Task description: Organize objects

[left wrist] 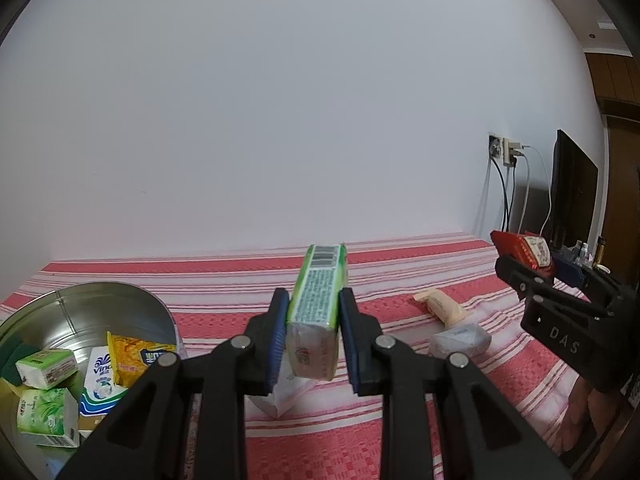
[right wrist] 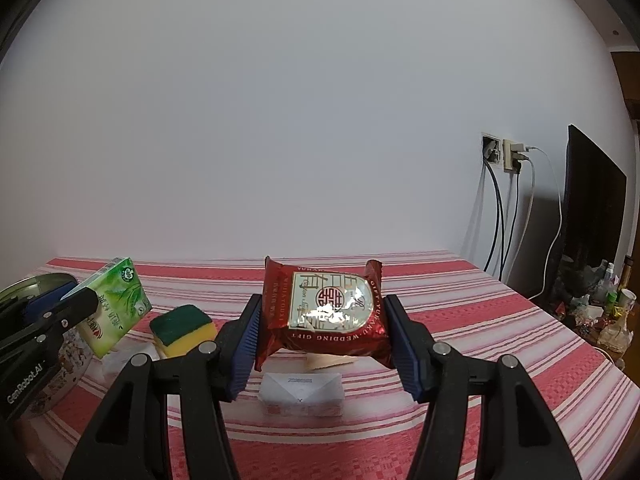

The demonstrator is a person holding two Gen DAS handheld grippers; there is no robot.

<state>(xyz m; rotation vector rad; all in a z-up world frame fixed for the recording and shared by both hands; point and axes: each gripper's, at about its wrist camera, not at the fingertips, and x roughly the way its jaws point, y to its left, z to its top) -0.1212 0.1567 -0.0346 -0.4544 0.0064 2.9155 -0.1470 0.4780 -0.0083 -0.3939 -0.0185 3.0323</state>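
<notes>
My left gripper (left wrist: 313, 334) is clamped on a green rectangular tissue pack (left wrist: 318, 304), held up off the red-and-white striped cloth (left wrist: 400, 420) — a round silver metal tin (left wrist: 108, 304) sits down to its left, holding more packets. My right gripper (right wrist: 324, 338) is clamped on a shiny red foil snack packet (right wrist: 326, 310), lifted too — a small white paper packet (right wrist: 302, 394) lies below it, and a green-and-yellow sponge (right wrist: 184, 330) lies to its left.

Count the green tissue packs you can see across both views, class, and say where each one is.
3. One green tissue pack is clamped in the left gripper; two more lie inside the metal tin. Others may be hidden under the packets there.
</notes>
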